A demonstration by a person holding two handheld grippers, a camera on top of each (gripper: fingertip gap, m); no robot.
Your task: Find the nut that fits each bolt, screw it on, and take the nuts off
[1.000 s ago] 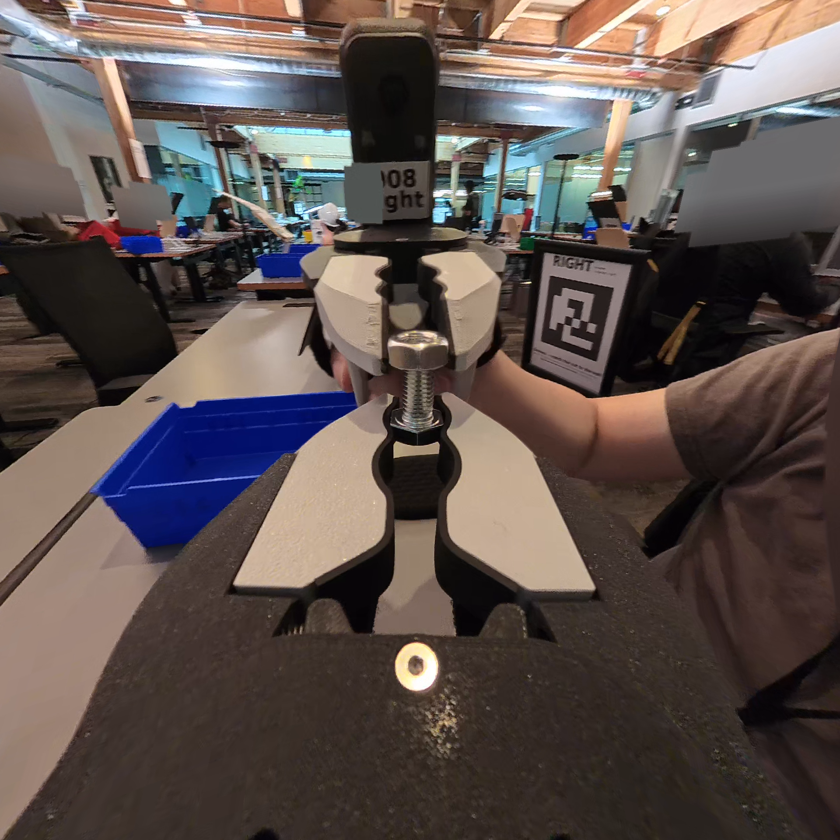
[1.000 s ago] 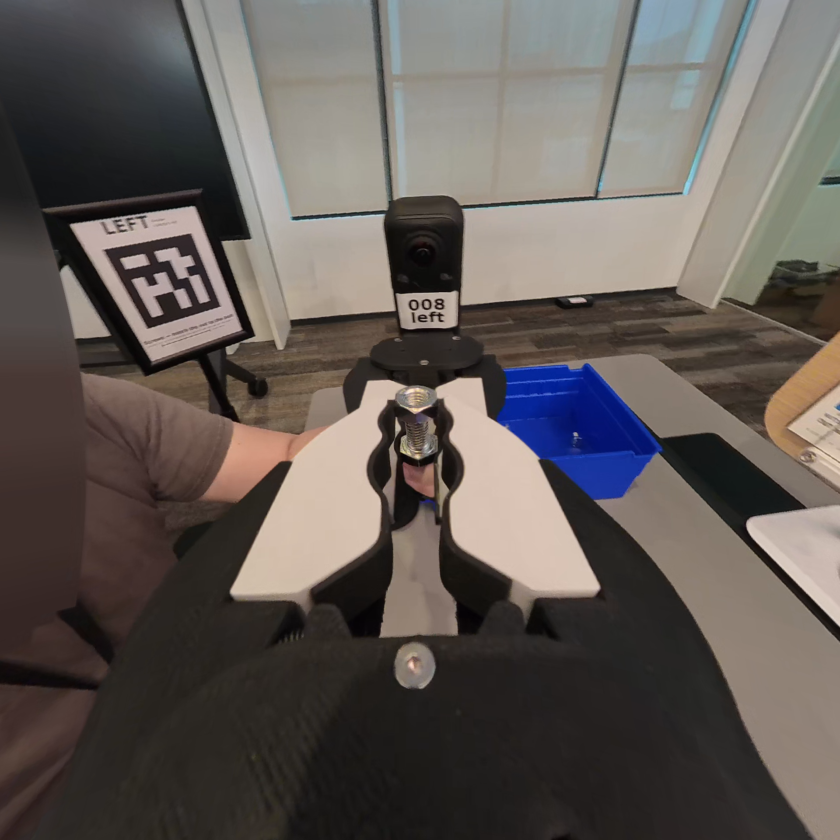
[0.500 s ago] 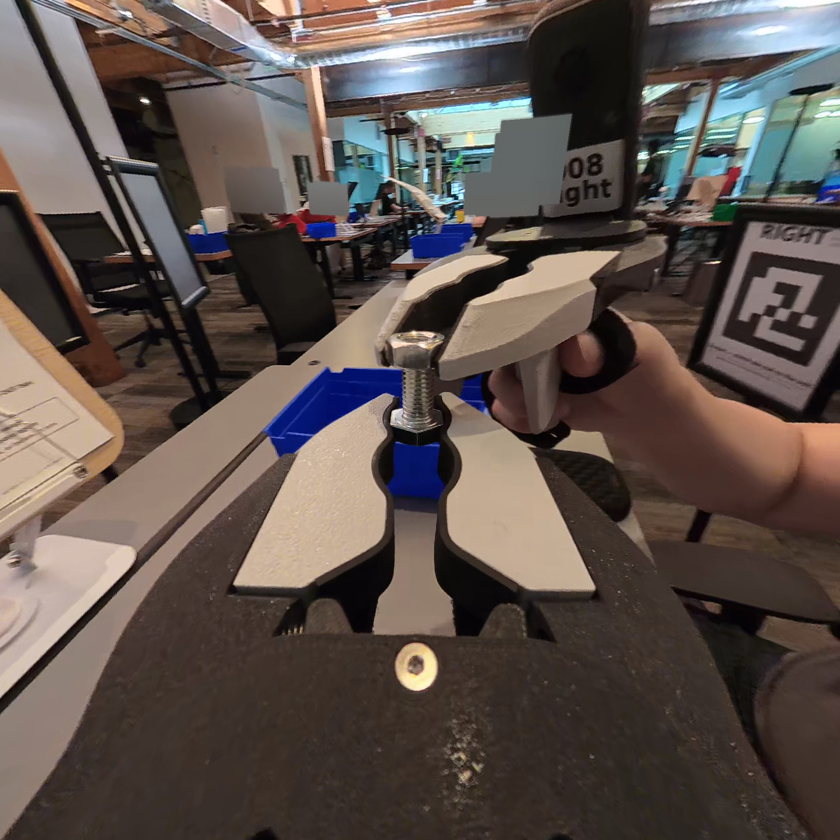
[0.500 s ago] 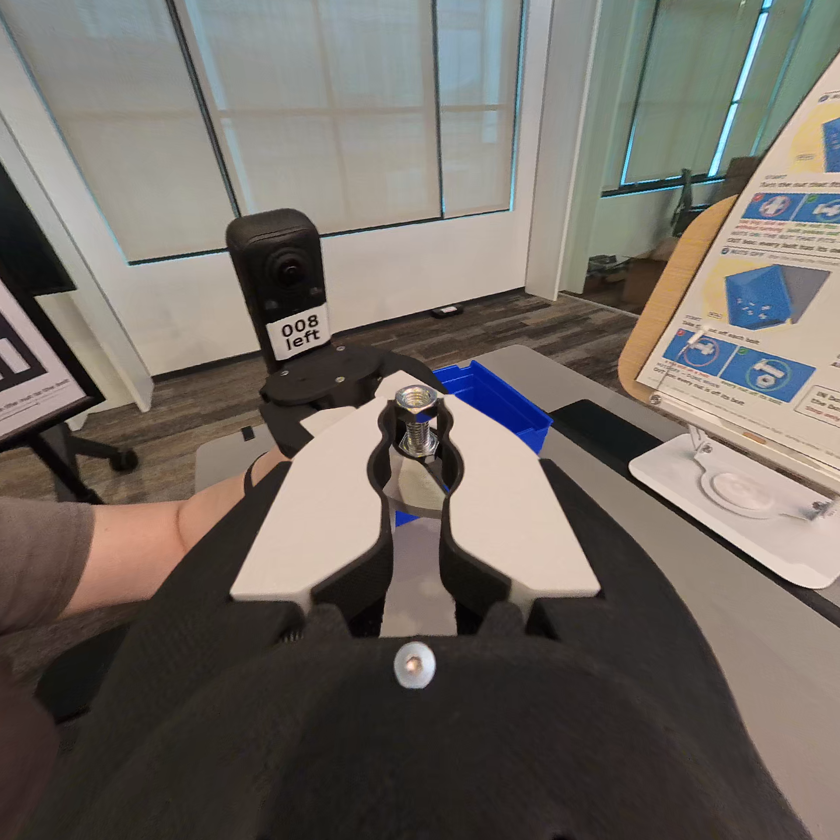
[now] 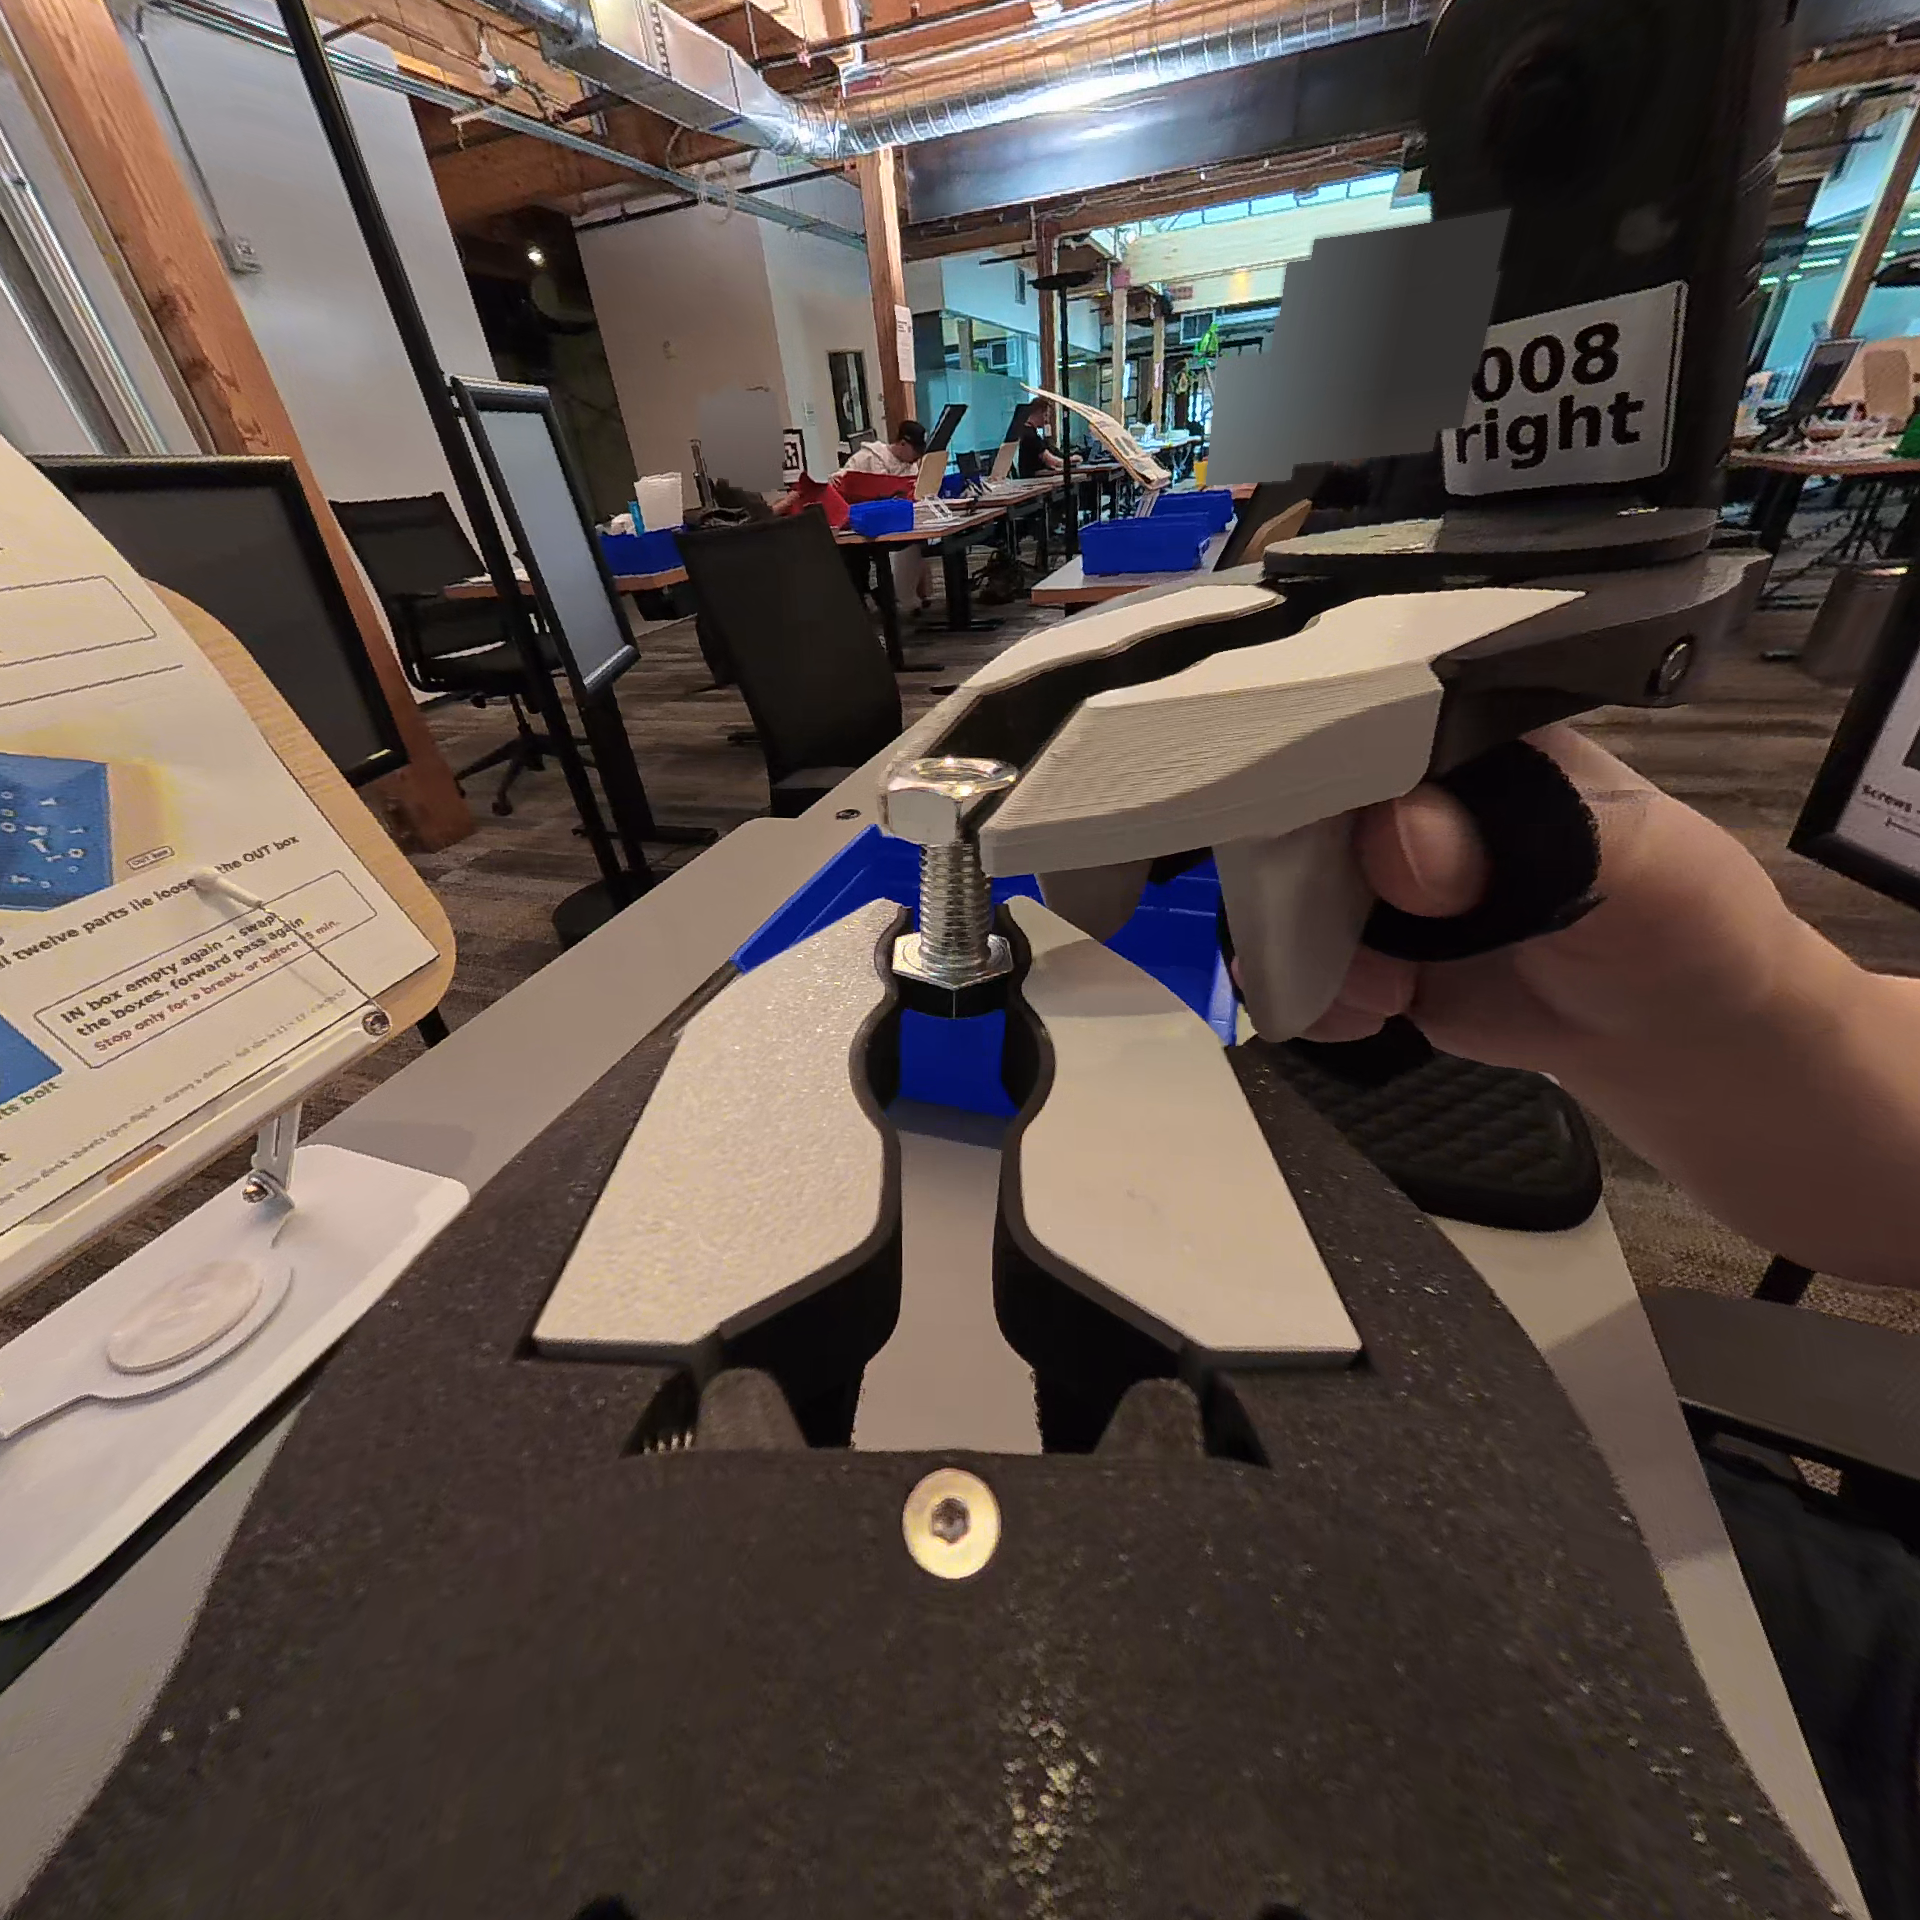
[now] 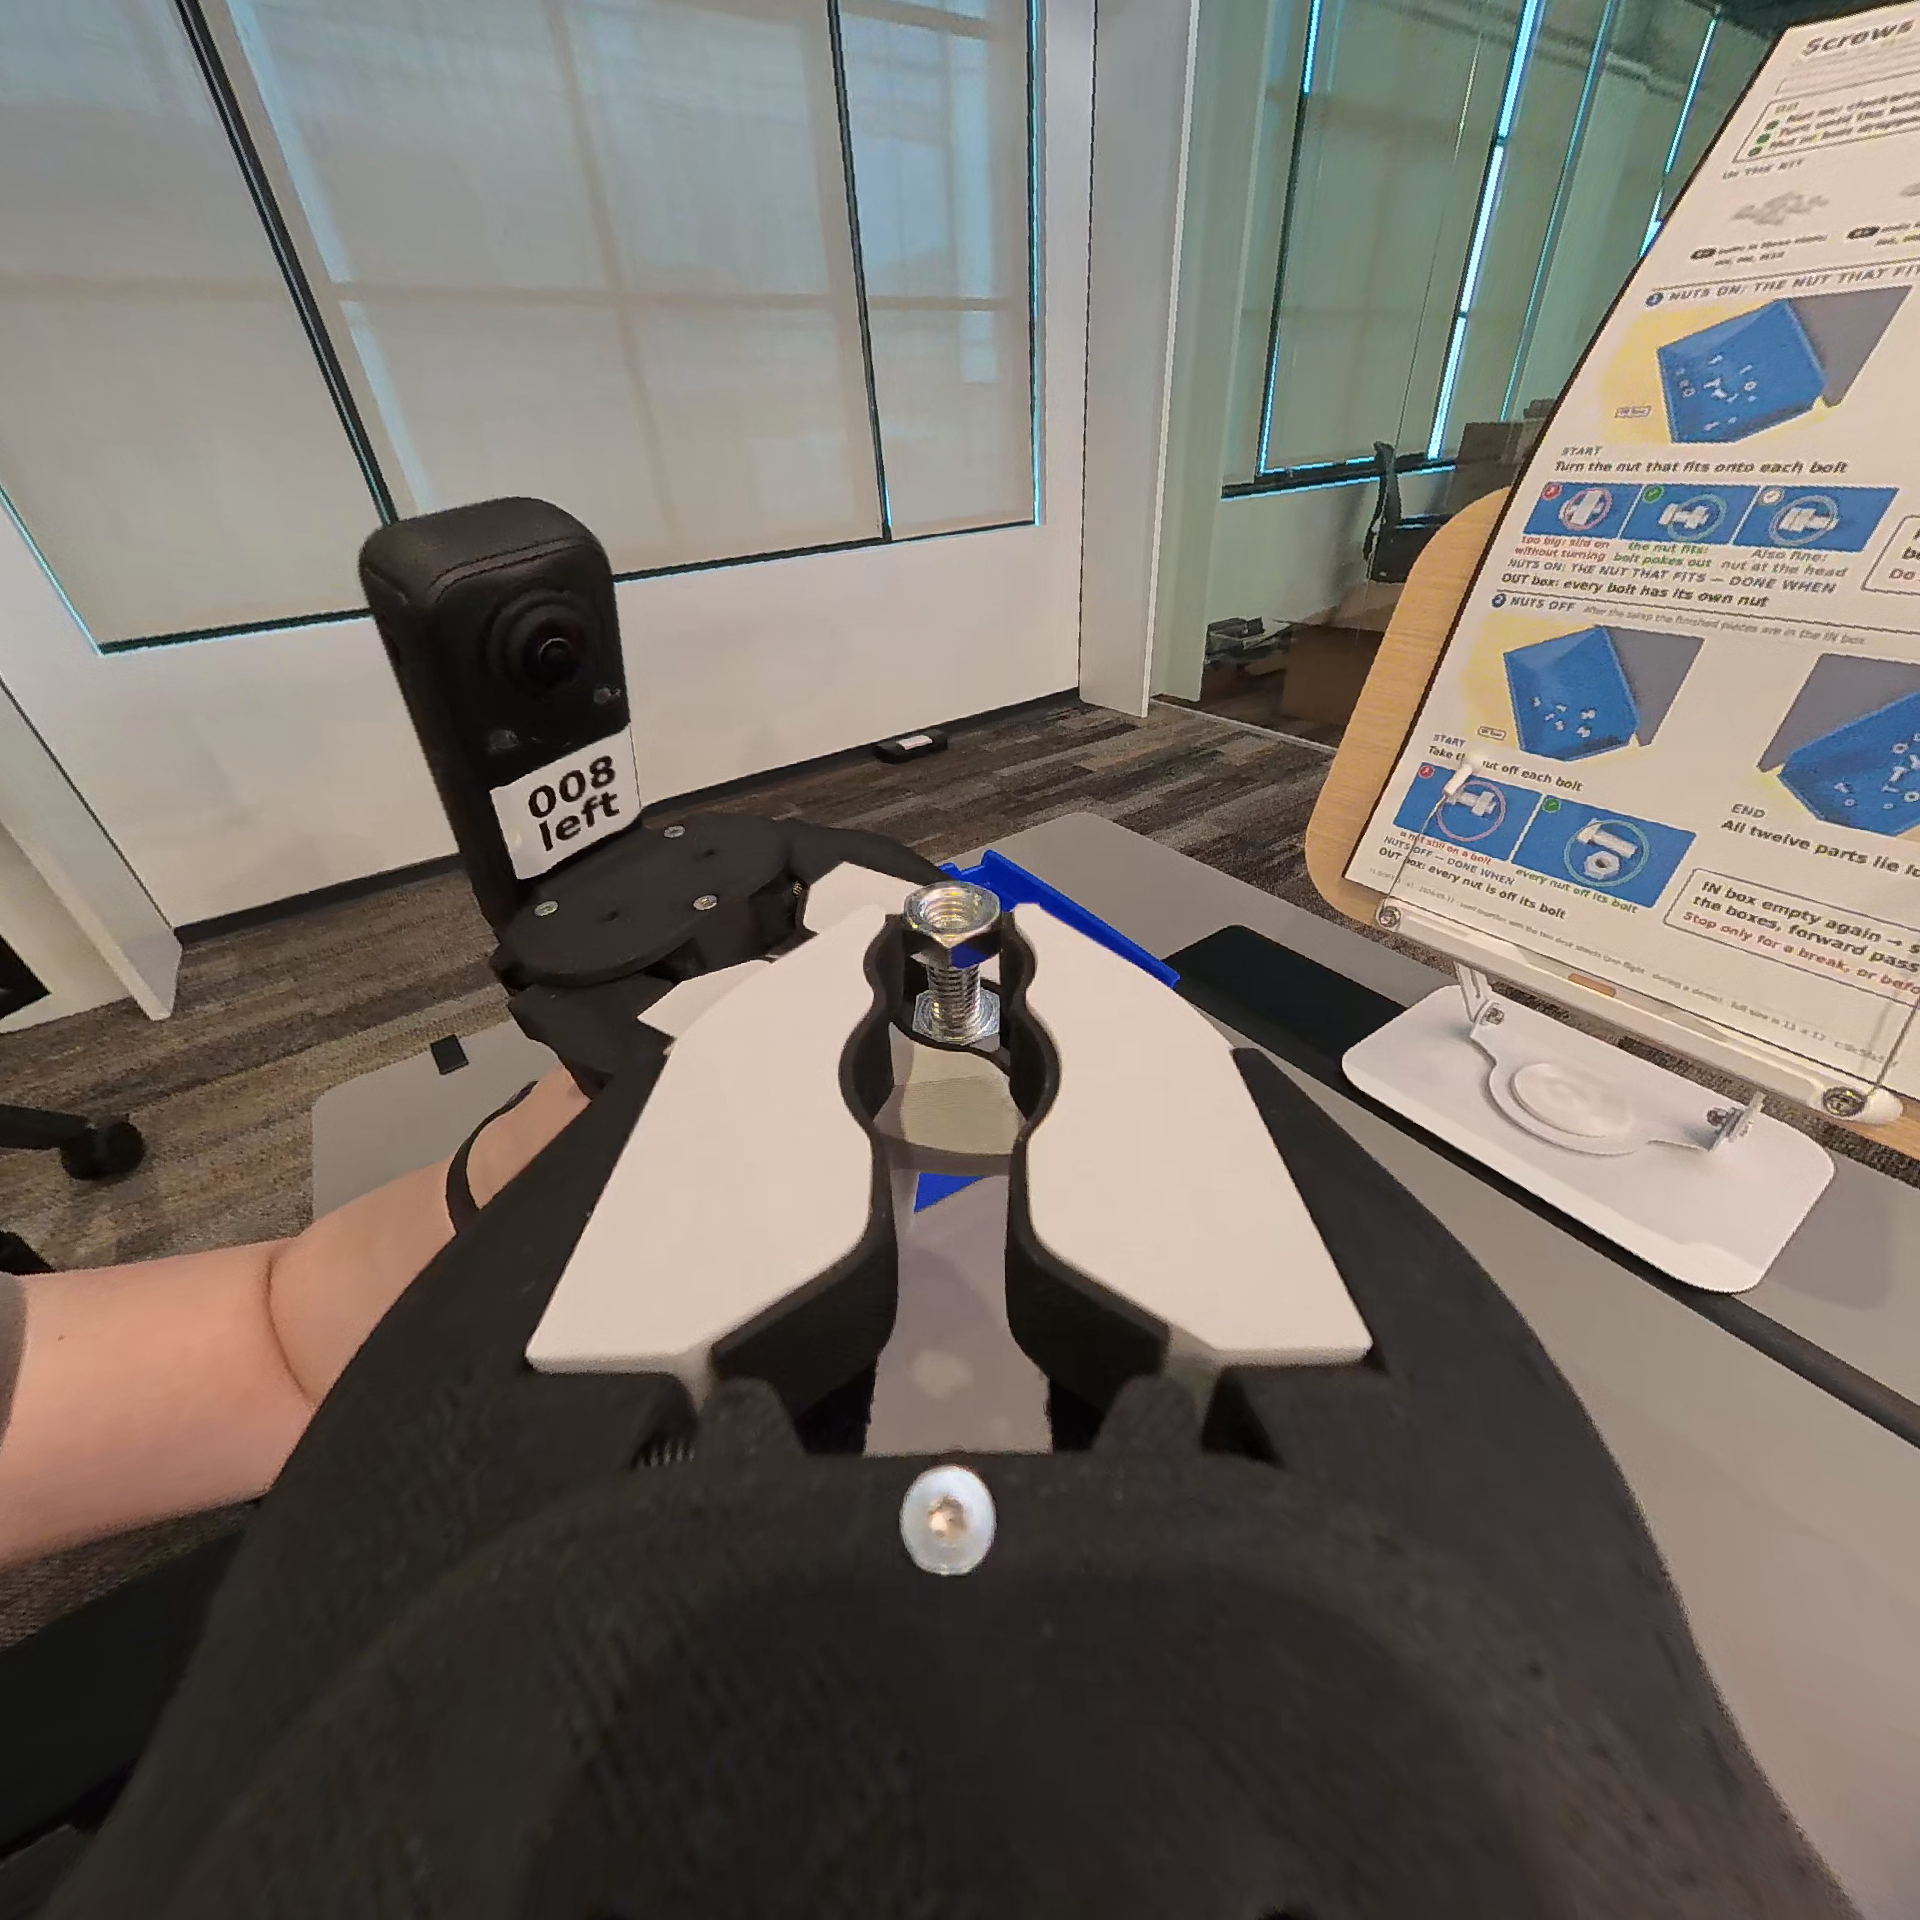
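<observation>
A silver bolt (image 5: 949, 902) stands upright between my two grippers, above the grey table. My left gripper (image 5: 951, 935) is shut on its lower hex end, the bolt head (image 5: 951, 958). My right gripper (image 5: 992, 774) reaches in from the right and is shut on the upper hex piece, the nut (image 5: 945, 798). In the right wrist view my right gripper (image 6: 948, 935) grips this nut (image 6: 948, 920), whose threaded hole shows. The bolt's thread (image 6: 951, 987) runs down to the head (image 6: 951, 1023) in my left gripper (image 6: 951, 1049), which is mostly hidden.
A blue bin (image 5: 821, 904) stands on the table (image 5: 499, 1101) just behind the bolt; its corner shows in the right wrist view (image 6: 1060, 914). An instruction board on a white stand (image 5: 156, 883) (image 6: 1662, 623) is at the table's side. A hand (image 5: 1558, 987) holds the right gripper. One gripper's finger ends stand about 4 cm off the other's.
The two grippers have turned about the bolt's axis: the right one went from facing my left camera to side-on. Both views swung towards the instruction board. Both stay shut on the bolt assembly.
</observation>
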